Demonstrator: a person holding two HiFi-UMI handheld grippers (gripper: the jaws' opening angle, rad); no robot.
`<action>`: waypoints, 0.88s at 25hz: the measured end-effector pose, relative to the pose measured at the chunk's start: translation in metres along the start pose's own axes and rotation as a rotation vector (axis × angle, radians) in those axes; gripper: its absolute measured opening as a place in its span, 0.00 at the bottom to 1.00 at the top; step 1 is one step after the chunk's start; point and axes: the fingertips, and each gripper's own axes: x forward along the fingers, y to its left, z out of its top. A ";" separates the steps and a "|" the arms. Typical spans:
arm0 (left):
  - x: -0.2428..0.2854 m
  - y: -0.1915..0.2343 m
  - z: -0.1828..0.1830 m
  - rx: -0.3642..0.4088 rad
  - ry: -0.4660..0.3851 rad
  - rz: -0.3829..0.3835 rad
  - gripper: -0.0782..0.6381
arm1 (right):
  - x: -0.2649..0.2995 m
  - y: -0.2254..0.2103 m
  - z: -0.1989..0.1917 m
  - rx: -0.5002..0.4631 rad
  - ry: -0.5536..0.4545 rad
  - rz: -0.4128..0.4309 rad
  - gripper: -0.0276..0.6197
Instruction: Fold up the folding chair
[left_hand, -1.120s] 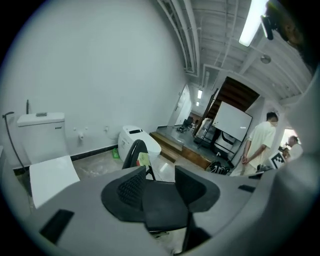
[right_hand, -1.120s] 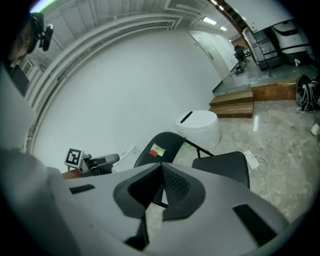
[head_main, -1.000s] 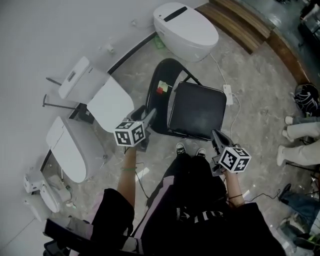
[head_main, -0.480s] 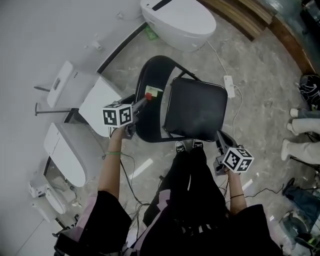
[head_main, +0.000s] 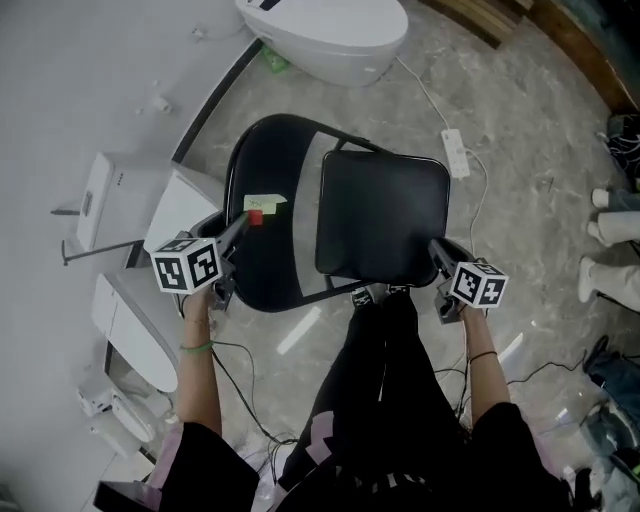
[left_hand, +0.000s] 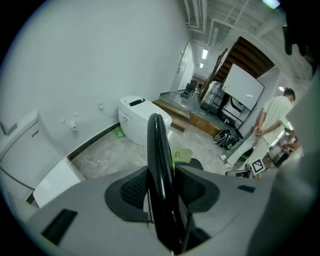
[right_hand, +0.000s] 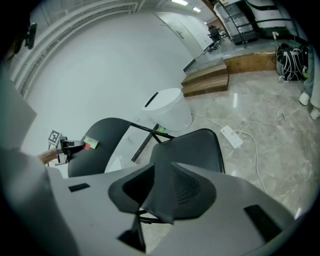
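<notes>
Folding chair (head_main: 345, 215) is standing open on the floor (head_main: 520, 150) by a toilet (head_main: 325, 30), left gripper (head_main: 240, 226) clamping the backrest (head_main: 275, 170) rim after its jaws just closed in, right gripper (head_main: 437, 252) with jaws just opening loosely about the seat (head_main: 385, 215) front corner, not yet pinching and likely slipping off once lifting starts.

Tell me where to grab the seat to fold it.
Probably the near right corner of the seat, coming from the person's side with one jaw above and one below: it is a thin flat panel lying level, and that corner juts out, on the side away from the backrest.
</notes>
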 end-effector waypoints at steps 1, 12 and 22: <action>0.001 0.000 -0.001 0.012 0.009 0.003 0.33 | 0.008 -0.015 -0.001 0.013 0.011 -0.001 0.22; 0.022 -0.009 0.008 0.099 0.052 0.032 0.34 | 0.088 -0.178 -0.036 0.044 0.148 -0.060 0.47; 0.027 -0.013 0.013 0.123 0.009 0.081 0.34 | 0.129 -0.205 -0.072 0.145 0.289 0.192 0.52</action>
